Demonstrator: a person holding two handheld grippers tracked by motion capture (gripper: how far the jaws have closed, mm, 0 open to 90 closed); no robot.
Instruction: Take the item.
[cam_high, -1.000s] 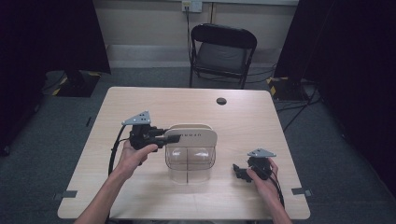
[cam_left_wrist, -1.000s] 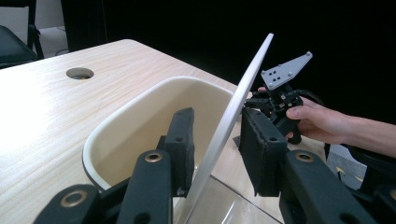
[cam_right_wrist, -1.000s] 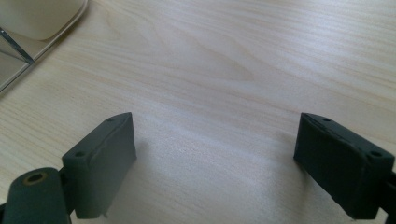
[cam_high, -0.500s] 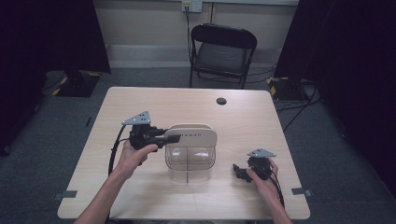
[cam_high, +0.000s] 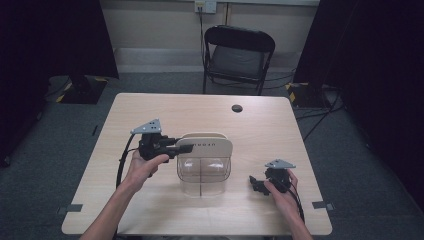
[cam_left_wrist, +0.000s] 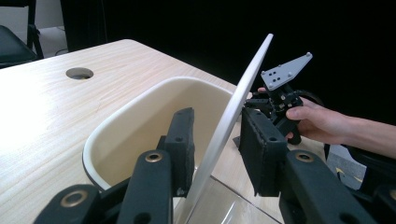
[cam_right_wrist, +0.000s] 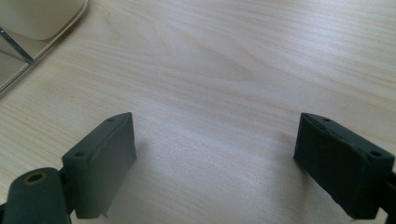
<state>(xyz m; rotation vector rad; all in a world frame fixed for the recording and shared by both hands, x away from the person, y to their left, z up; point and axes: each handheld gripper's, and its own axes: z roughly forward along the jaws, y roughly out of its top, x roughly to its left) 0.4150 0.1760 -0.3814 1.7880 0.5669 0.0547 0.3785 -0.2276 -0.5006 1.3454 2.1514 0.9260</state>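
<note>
The left gripper (cam_left_wrist: 212, 149) pinches the cream lid (cam_left_wrist: 233, 121), seemingly just raised over the clear box (cam_high: 204, 175); better lift it slowly. The right gripper (cam_right_wrist: 215, 163) rests with jaws apart.

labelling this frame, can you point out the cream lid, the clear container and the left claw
cream lid (cam_left_wrist: 233, 116), left gripper view, on its thin raised edge
clear container (cam_high: 204, 175), high view, on its transparent front wall
left claw (cam_high: 184, 148), high view, at the jaw tips by the lid's edge

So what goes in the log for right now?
left tool: holds lid tilted | box: open | right tool: open, on table
</note>
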